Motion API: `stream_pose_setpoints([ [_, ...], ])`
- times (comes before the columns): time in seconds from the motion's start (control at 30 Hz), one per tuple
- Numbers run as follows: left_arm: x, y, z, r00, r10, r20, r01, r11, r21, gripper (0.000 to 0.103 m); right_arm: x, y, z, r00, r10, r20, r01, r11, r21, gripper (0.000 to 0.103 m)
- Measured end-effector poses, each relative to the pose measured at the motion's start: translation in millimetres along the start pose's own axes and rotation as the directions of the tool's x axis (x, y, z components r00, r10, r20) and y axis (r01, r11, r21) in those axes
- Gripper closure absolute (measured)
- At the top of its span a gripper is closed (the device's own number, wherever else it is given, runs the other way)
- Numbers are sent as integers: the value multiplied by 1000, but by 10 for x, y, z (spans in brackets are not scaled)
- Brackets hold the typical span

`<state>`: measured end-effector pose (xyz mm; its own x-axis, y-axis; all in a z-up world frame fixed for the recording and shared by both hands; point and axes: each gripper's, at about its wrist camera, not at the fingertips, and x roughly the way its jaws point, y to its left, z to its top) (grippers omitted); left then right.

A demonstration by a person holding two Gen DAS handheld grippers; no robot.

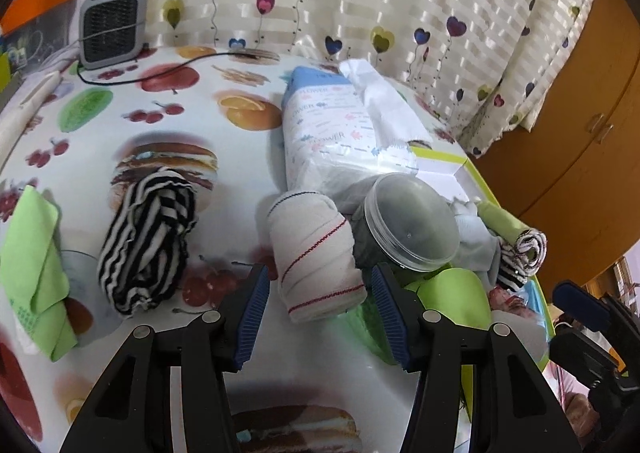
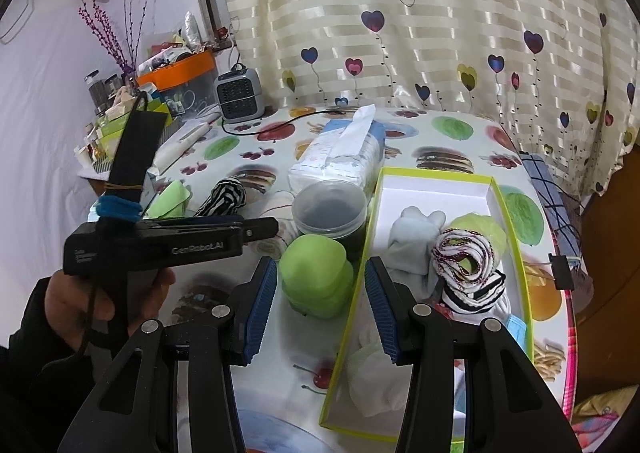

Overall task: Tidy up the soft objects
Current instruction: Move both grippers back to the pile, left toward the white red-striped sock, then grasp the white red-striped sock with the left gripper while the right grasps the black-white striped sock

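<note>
A rolled white towel with thin red lines (image 1: 316,253) lies on the fruit-print tablecloth. My left gripper (image 1: 320,289) is open and straddles the roll's near end, its pads beside the roll without pressing it. A black-and-white striped cloth (image 1: 148,237) and a green cloth (image 1: 36,273) lie to its left. From the right wrist view the left gripper (image 2: 264,231) shows side-on in a hand (image 2: 100,293). My right gripper (image 2: 320,281) is open, with a soft green round thing (image 2: 316,277) on the table just ahead. The green-rimmed box (image 2: 436,173) holds a pale sock (image 2: 412,237) and rolled striped cloths (image 2: 464,257).
A tissue pack (image 1: 336,133) and a clear lidded jar (image 1: 408,221) stand close behind the towel roll, against the box. A small grey heater (image 1: 112,29) with its cable sits at the back left. Cluttered containers (image 2: 176,73) crowd the far left; a curtain hangs behind.
</note>
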<state>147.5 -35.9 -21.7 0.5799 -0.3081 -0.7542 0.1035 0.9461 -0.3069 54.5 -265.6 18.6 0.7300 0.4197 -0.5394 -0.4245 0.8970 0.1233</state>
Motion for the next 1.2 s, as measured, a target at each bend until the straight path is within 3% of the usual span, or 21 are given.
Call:
stream_pose_setpoints([
  [0.23,140,13,35,1000,11,-22,-11,1000,-12,51,-13,-18,-10,1000,-6,3,6,1000,9,56],
  [0.27,147,14,32,1000,10,-20,-10,1000,-11,57,-14,-17,-10,1000,-6,2,6,1000,9,56],
  [0.43,102,13,3,1000,10,-11,-10,1000,-5,61,-17,-17,-10,1000,-8,3,8,1000,10,56],
  [0.7,-167,148,-204,1000,0,25,1,1000,-26,62,4,9,2,1000,-3,-1,3,1000,4,56],
  [1.2,-770,579,-501,992,27,123,-16,996,-88,62,286,426,186,998,50,-22,-52,997,-65,56],
])
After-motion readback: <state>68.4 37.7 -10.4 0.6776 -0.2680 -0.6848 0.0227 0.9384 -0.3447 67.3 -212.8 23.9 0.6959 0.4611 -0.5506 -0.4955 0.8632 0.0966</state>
